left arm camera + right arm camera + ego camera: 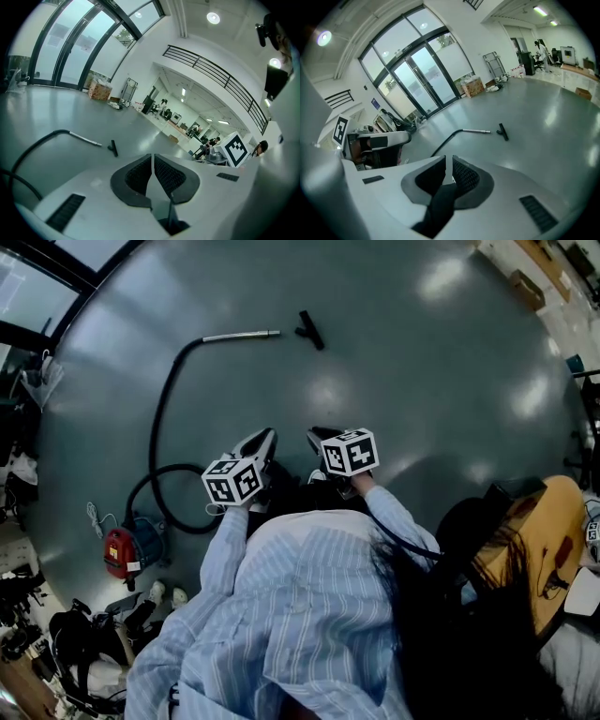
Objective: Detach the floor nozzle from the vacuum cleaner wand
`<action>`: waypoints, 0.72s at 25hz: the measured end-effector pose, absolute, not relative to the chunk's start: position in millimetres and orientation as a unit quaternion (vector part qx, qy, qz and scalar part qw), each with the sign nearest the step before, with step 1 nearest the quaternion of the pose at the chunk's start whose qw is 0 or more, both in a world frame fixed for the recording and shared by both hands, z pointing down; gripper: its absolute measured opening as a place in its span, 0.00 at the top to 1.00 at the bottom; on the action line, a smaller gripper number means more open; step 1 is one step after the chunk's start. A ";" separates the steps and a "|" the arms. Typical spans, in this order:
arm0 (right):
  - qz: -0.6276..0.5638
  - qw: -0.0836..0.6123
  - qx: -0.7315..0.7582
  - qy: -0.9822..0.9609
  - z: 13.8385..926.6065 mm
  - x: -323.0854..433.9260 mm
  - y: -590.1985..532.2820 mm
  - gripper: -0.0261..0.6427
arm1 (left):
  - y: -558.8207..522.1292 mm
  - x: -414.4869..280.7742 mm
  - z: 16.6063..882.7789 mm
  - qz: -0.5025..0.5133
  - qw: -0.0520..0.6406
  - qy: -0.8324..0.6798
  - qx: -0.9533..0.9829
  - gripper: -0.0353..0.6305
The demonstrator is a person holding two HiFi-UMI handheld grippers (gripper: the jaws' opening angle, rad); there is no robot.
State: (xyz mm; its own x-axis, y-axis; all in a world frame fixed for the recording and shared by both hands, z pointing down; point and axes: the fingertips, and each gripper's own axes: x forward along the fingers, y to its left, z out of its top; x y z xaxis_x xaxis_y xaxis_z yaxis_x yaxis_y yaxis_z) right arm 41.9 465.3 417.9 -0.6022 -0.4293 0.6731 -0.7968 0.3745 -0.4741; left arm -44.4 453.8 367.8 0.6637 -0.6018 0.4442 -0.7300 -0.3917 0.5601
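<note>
Left hand-held gripper [153, 164]: clenched, nothing between the jaws. Right hand-held gripper [446, 169]: likewise clenched and empty. Neither is near the work.

Floor nozzle [310, 330] lies on the floor [441, 381], well ahead of both hand-held grippers. It sits just past the tip of the wand [241, 336], with bare floor showing between the two. The hose [165, 395] trails from the wand back to the left hand-held gripper's left.

I judge the detachment done and see no step left.
</note>
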 end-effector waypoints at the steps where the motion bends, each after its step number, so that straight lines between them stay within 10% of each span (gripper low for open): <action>1: 0.405 0.227 0.382 -0.799 417.2 41.2 467.1 0.89 | 455.0 -42.9 365.4 0.085 0.376 -0.400 0.832 0.91; 18: 0.399 0.224 0.386 -0.801 413.3 45.4 467.0 0.89 | 449.2 -36.2 369.7 0.097 0.366 -0.379 0.844 0.91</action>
